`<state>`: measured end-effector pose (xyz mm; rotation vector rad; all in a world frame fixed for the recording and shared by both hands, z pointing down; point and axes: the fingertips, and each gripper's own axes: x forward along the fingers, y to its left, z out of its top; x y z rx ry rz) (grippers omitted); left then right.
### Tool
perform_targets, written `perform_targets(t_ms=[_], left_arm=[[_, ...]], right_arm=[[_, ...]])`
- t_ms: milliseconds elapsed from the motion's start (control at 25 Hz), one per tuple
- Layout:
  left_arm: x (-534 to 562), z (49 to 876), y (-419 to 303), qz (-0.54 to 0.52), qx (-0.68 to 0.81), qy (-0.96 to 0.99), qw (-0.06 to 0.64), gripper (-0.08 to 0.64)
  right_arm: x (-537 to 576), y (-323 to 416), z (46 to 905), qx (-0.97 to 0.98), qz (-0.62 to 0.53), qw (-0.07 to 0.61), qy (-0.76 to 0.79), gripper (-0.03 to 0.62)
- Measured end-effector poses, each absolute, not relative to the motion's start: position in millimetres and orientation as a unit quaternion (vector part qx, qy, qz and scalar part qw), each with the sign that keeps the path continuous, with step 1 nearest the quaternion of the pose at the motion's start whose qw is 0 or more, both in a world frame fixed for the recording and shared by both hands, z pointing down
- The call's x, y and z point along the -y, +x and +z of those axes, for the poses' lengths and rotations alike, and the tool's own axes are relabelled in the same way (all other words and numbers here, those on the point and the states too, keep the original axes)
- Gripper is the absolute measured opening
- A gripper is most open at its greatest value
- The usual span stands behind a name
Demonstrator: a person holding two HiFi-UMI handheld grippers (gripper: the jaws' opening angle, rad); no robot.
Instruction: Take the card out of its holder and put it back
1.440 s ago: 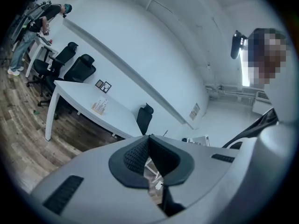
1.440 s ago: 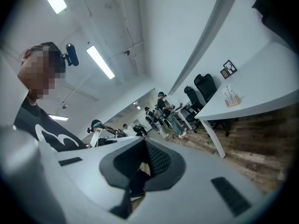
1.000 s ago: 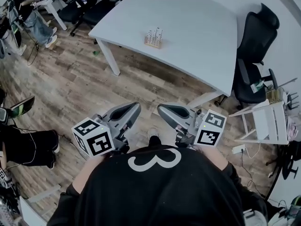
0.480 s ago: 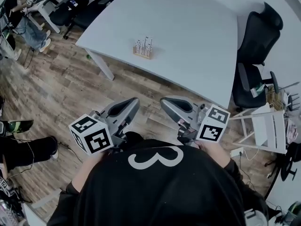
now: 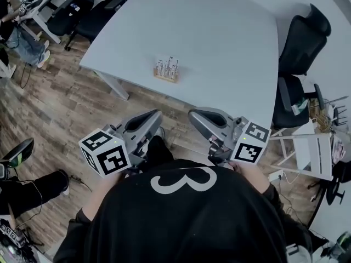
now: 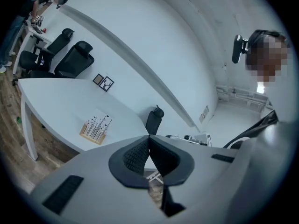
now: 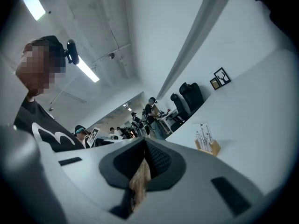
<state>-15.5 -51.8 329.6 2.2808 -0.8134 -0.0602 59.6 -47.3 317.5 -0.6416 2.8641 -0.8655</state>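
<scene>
A small wooden card holder (image 5: pixel 166 70) with several upright cards stands near the front edge of the white table (image 5: pixel 225 32); it also shows in the left gripper view (image 6: pixel 96 129) and the right gripper view (image 7: pixel 208 142). My left gripper (image 5: pixel 156 117) and right gripper (image 5: pixel 193 116) are held side by side close to my chest, over the wooden floor and short of the table. Both are shut with nothing between their pads, their jaws meeting tip to tip (image 6: pixel 148 139) (image 7: pixel 144 142). Neither touches the holder.
A black office chair (image 5: pixel 299 53) stands at the table's right side, with a white folding rack (image 5: pixel 315 144) below it. More black chairs (image 5: pixel 88 7) and another desk with a seated person are at the upper left. White table legs (image 5: pixel 112 84) reach the floor ahead of me.
The table and card holder have slid down and left in the head view, closer to me. Both grippers keep their place by my chest and stay shut.
</scene>
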Motion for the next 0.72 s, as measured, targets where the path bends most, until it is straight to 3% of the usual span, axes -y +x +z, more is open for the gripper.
perform_targets(t_ms=[320, 720], left_arm=[[117.6, 342.1, -26.7, -0.001, 0.294, 0.883, 0.367, 0.014], [167.3, 359.9, -37.8, 0.02, 0.284, 0.878, 0.386, 0.014]], right_arm=[[110.5, 49.8, 322.3, -0.931, -0.285, 0.054, -0.224, 0.011], [170.5, 50.2, 345.3, -0.929, -0.256, 0.001, -0.266, 0.02]])
